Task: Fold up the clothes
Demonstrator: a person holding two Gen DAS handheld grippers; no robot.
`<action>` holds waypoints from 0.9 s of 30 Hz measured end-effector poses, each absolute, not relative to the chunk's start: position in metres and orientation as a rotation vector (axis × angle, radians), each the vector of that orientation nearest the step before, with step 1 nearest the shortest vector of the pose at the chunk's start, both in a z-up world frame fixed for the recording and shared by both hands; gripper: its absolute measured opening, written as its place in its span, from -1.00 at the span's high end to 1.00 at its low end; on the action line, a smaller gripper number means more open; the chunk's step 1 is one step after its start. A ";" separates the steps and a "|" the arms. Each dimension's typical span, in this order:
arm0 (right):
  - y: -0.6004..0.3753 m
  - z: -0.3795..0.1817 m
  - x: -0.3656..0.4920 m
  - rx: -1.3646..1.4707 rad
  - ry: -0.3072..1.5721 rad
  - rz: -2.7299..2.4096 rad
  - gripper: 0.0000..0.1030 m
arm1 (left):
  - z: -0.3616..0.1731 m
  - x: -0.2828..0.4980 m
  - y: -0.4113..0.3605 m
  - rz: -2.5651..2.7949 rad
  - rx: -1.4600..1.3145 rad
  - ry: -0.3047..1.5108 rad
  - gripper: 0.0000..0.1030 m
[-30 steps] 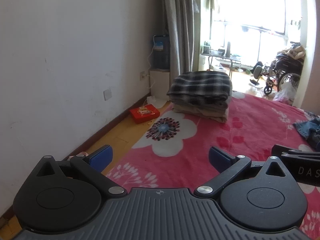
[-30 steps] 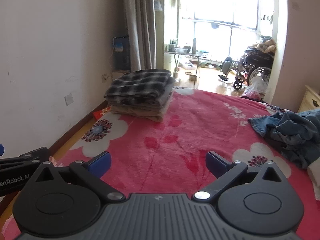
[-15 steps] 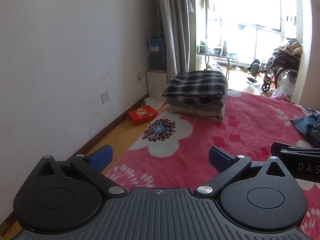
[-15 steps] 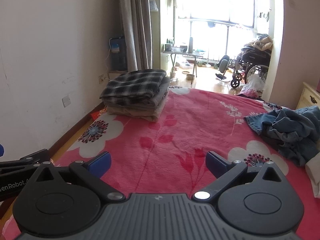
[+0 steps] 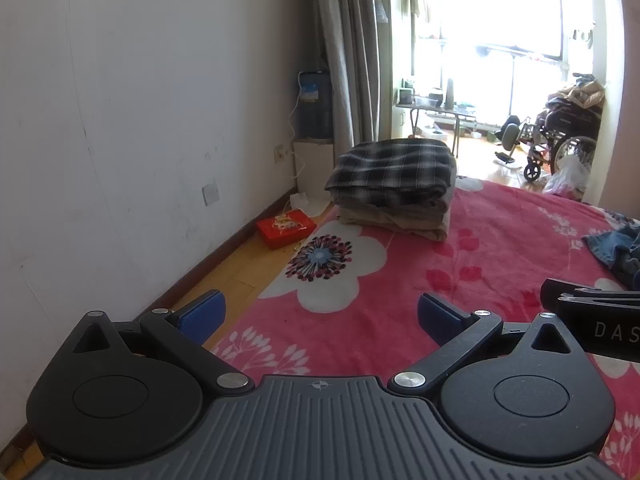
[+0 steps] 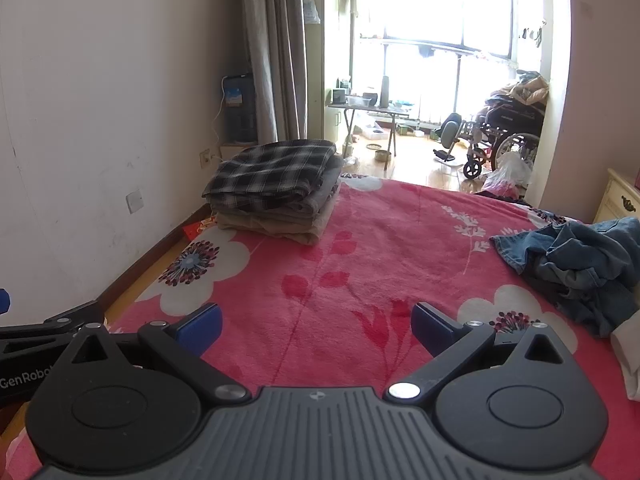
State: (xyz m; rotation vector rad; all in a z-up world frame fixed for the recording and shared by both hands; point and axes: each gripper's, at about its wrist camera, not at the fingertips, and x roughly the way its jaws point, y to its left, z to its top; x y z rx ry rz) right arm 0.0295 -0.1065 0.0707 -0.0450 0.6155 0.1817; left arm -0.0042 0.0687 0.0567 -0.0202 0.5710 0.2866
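A stack of folded clothes (image 5: 394,186) with a plaid shirt on top sits at the far left corner of the pink flowered bedspread (image 5: 460,264); it also shows in the right wrist view (image 6: 276,190). A crumpled blue denim garment (image 6: 576,260) lies at the right side of the bed, its edge visible in the left wrist view (image 5: 614,244). My left gripper (image 5: 318,314) is open and empty above the bed's near left part. My right gripper (image 6: 316,326) is open and empty above the bed's near middle. Both are well short of the clothes.
A white wall (image 5: 140,120) and wooden floor strip with a red box (image 5: 286,226) run along the left. A white cloth (image 6: 630,356) lies at the right edge. A wheelchair (image 6: 504,136), folding table (image 6: 368,116) and nightstand (image 6: 618,200) stand beyond the bed.
Both grippers have drifted back and slightly up, so the folded stack and denim pile sit a little farther off. Both stay open and empty.
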 end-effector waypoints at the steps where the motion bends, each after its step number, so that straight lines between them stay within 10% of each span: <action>1: -0.106 0.071 0.030 -0.045 0.616 0.182 -1.00 | 0.057 -0.004 0.069 0.287 -0.022 0.571 -1.00; 27: -0.100 0.069 0.030 -0.054 0.620 0.182 -1.00 | 0.056 -0.005 0.074 0.289 -0.035 0.581 -1.00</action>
